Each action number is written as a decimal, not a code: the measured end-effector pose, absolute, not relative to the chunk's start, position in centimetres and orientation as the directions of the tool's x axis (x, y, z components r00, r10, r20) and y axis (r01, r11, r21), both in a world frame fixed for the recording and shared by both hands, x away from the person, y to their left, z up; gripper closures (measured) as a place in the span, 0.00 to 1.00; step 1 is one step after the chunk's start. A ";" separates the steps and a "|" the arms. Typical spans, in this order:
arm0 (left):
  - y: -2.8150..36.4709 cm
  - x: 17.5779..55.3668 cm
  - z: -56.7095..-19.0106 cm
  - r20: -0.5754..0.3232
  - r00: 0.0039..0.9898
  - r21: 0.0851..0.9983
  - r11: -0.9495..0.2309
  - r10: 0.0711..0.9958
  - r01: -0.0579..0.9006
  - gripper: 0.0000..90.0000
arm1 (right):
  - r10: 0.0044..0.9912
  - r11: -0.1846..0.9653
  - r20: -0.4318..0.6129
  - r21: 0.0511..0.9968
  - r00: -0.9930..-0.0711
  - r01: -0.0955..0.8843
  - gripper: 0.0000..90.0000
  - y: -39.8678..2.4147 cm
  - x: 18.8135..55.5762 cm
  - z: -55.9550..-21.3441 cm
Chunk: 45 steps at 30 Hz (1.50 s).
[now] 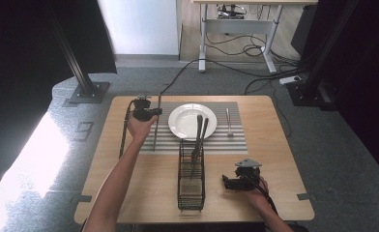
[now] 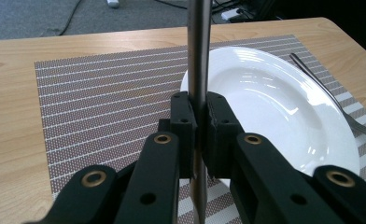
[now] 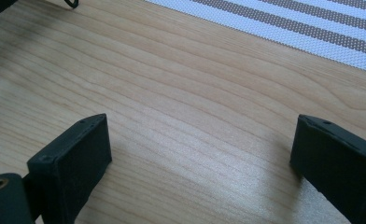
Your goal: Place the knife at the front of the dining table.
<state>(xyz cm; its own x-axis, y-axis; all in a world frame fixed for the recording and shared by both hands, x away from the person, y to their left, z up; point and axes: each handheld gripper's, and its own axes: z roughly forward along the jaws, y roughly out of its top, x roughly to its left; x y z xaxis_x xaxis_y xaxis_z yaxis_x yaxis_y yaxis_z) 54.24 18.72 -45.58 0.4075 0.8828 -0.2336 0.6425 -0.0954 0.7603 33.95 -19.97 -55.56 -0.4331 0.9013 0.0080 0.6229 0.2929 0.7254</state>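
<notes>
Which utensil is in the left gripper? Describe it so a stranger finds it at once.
On the wooden table, a striped placemat bears a white plate. Left of the plate, a slim metal utensil is clamped in the left gripper. The fork lies free on the plate's right, two dark utensils stand in the wire basket; this alone is gripped.

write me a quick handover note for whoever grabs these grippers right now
Left gripper: shut on a long metal utensil, probably a knife, held over the striped placemat just left of the white plate.
Right gripper: open, nothing between the jaws, resting low over bare table near the right front corner.
Things: a fork lies on the placemat right of the plate. The wire caddy stands in front of the plate with two dark-handled utensils in it.
Done: plate and fork look set.
Left: probably lay the held utensil beside the plate, then deal with what remains in the caddy.
</notes>
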 end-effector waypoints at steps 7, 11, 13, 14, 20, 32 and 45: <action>18.7 55.0 -46.1 -0.236 0.392 0.749 -0.091 0.889 0.656 0.92 | 0.901 0.293 0.008 0.726 -0.433 0.623 0.06 -20.0 34.0 -55.6; 18.5 55.2 -46.4 -0.230 0.396 0.747 -0.099 0.889 0.657 0.92 | 0.901 0.293 0.008 0.726 -0.433 0.623 0.06 -19.9 34.0 -55.6; 18.4 55.3 -46.5 -0.224 0.398 0.747 -0.105 0.890 0.656 0.92 | 0.901 0.293 0.008 0.726 -0.434 0.622 0.06 -20.0 33.9 -55.6; 18.4 55.3 -46.6 -0.222 0.396 0.746 -0.107 0.891 0.657 0.92 | 0.901 0.293 0.008 0.726 -0.434 0.622 0.06 -20.0 33.9 -55.6; 18.2 56.1 -47.2 -0.214 0.387 0.735 -0.113 0.897 0.669 0.91 | 0.901 0.293 0.008 0.726 -0.434 0.622 0.06 -20.0 33.9 -55.6; 18.0 57.4 -48.8 -0.226 0.355 0.711 -0.095 0.907 0.697 0.91 | 0.900 0.294 0.009 0.726 -0.436 0.622 0.06 -20.0 33.9 -55.6; 19.2 58.7 -51.2 -0.246 0.290 0.666 -0.056 0.925 0.744 0.93 | 0.899 0.295 0.009 0.726 -0.438 0.621 0.07 -20.0 33.9 -55.6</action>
<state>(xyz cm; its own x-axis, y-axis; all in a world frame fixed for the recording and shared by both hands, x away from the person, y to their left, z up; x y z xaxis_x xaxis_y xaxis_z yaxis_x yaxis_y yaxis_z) 58.67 19.19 -51.22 0.2900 0.9248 -0.2462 0.7441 -0.0562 0.6657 33.94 -19.98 -55.55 -0.4378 0.8990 0.0093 0.6208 0.2948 0.7264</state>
